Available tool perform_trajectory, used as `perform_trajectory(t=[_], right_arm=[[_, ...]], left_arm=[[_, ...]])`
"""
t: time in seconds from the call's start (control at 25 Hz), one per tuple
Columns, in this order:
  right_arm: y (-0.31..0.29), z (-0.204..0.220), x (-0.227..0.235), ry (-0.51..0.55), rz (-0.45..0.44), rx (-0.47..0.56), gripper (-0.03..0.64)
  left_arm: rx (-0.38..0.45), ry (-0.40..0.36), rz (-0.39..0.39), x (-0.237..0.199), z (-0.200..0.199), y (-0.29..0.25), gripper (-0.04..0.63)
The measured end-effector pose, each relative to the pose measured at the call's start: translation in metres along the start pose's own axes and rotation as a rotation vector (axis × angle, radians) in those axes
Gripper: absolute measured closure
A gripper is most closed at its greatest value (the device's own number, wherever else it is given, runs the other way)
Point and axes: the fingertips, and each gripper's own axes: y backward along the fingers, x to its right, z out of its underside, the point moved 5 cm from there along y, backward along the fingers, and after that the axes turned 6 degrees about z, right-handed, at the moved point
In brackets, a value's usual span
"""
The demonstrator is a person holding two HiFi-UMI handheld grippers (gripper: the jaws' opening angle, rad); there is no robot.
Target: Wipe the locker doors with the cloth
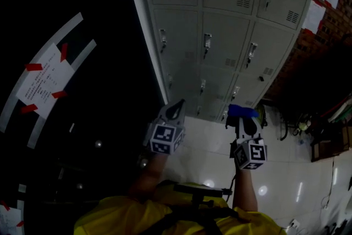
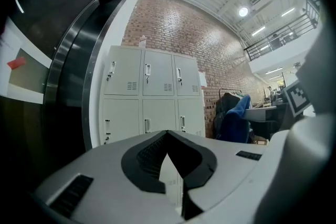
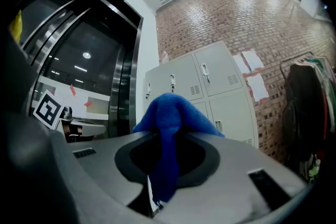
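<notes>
A bank of grey locker doors (image 1: 225, 25) stands ahead, also seen in the left gripper view (image 2: 152, 97) and the right gripper view (image 3: 210, 86). My right gripper (image 1: 246, 124) is shut on a blue cloth (image 1: 242, 111), which bulges over the jaw tips and hangs down between them (image 3: 168, 128). My left gripper (image 1: 176, 107) is shut with nothing in it, its black pads (image 2: 152, 157) meeting at the tips. Both grippers are held side by side in the air, well short of the lockers and touching no door.
A dark glass wall with a paper notice (image 1: 47, 82) taped in red runs along the left. A brick wall (image 1: 324, 41) with white sheets (image 1: 323, 0) flanks the lockers on the right. Hanging clothes (image 3: 310, 107) and a blue garment (image 2: 236, 118) stand there. The floor (image 1: 286, 173) is glossy white tile.
</notes>
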Motion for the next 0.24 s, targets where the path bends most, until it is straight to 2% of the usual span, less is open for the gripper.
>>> perform_trajectory(t=[0.24], right_arm=[[-0.017, 0.008, -0.034, 0.011, -0.017, 0.006, 0.549]], left_arm=[[-0.012, -0.028, -0.042, -0.032, 0.007, 0.027, 0.597]])
